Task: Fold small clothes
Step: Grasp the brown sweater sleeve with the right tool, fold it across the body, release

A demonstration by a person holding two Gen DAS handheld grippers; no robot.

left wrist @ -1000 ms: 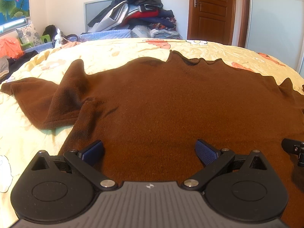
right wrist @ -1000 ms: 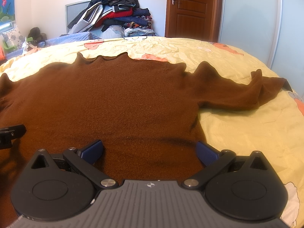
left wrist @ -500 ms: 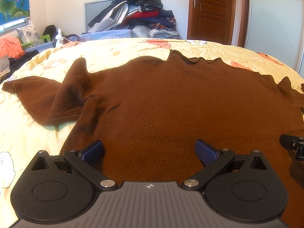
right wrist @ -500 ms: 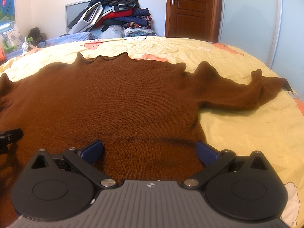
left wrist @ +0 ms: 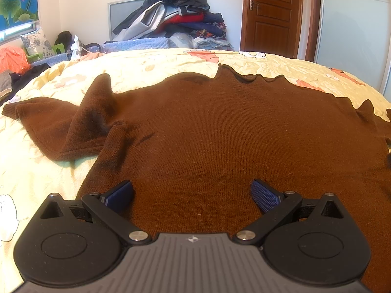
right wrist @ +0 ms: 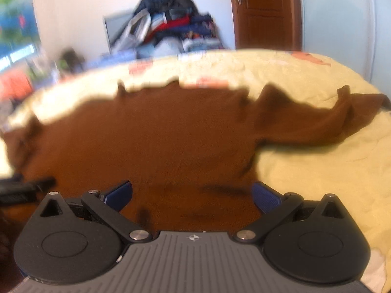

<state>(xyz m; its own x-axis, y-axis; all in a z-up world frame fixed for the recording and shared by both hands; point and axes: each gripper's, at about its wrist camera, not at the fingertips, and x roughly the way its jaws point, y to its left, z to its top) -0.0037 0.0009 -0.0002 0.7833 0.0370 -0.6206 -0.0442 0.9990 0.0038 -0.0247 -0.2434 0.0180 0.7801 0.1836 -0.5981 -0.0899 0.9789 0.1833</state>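
Jaws wide over ribbed brown knit sweater [left wrist: 220, 141]

Fine-ribbed knit cloth, matt and slightly fuzzy, on the brown sweater [left wrist: 220, 131]; crinkled, quilted yellow cotton with printed patches on the bedspread [left wrist: 151, 66]. Matt black plastic, faintly dusty, with bright metal rivets on the left tongs [left wrist: 191, 193]; cross-hatched blue rubbery pads [left wrist: 265, 195]. Glossy varnished wood on the far door [left wrist: 271, 12]. Same black plastic on the right tongs [right wrist: 191, 193], view blurred
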